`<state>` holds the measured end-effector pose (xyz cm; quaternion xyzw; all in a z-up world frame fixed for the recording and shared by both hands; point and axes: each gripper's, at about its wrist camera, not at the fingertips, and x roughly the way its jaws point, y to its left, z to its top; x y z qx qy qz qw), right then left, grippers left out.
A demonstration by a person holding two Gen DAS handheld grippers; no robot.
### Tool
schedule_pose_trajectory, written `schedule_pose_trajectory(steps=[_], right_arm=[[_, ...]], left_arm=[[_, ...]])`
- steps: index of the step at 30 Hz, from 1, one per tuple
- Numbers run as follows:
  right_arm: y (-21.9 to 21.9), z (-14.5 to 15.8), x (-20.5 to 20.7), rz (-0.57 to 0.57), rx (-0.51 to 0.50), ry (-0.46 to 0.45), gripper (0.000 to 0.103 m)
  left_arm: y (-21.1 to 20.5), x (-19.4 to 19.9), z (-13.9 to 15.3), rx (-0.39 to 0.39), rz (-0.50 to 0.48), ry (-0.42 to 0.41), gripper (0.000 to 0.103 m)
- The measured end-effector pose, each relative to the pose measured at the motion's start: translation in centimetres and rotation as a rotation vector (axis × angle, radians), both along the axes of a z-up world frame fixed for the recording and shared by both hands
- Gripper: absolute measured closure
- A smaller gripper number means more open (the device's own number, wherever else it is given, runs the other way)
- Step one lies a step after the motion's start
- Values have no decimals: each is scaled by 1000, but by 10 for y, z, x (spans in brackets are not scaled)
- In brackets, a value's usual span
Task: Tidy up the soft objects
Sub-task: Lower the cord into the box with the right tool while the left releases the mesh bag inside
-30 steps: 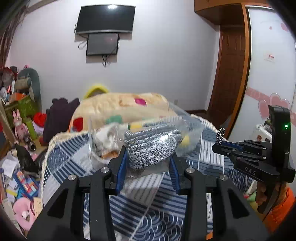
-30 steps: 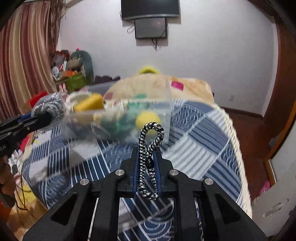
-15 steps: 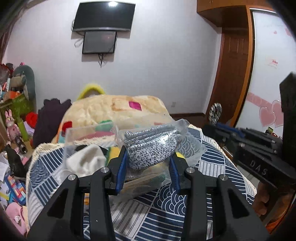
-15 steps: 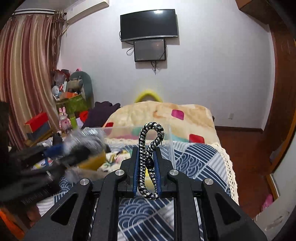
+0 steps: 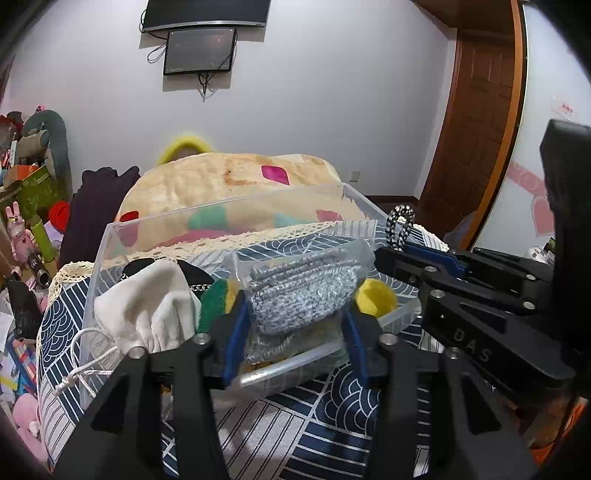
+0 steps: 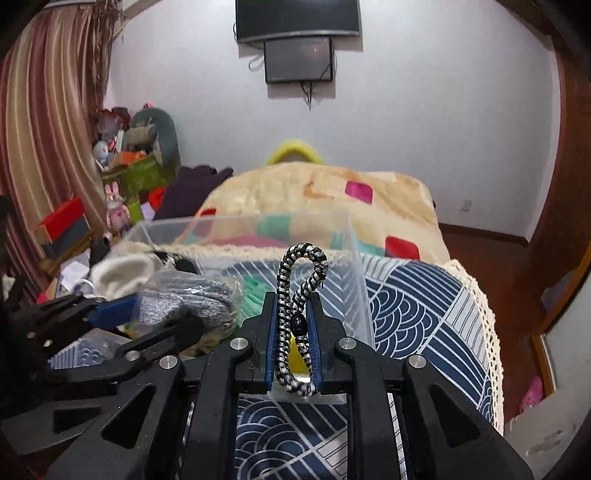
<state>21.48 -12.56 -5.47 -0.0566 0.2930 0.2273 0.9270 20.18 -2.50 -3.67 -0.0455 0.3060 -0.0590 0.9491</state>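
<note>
Wall: pale wall (image 5: 332,92), with a dark TV (image 6: 297,18) mounted high.
Door: brown wooden door (image 5: 476,122) at right.
Window: striped curtain (image 6: 40,122) at left.
Bed: blue patterned bedspread (image 6: 417,306), beige blanket (image 5: 229,177).

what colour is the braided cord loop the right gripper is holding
The braided cord loop is black and white, woven in a speckled pattern; the right wrist view shows it best.
</note>
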Motion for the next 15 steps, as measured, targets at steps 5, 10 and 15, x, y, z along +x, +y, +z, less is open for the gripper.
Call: schedule_pose_trajectory(steps=[5, 10, 15], right_arm=[[-6, 0, 2, -6, -4, 14, 64], [-11, 2, -3, -3, 7, 12, 57], [-13, 7, -11, 2, 4, -10, 57]], left_arm=[[12, -4, -2, -47, 19, 8, 35], [19, -10, -2, -80, 11, 16, 35], [16, -25, 4, -47, -2, -4, 35]])
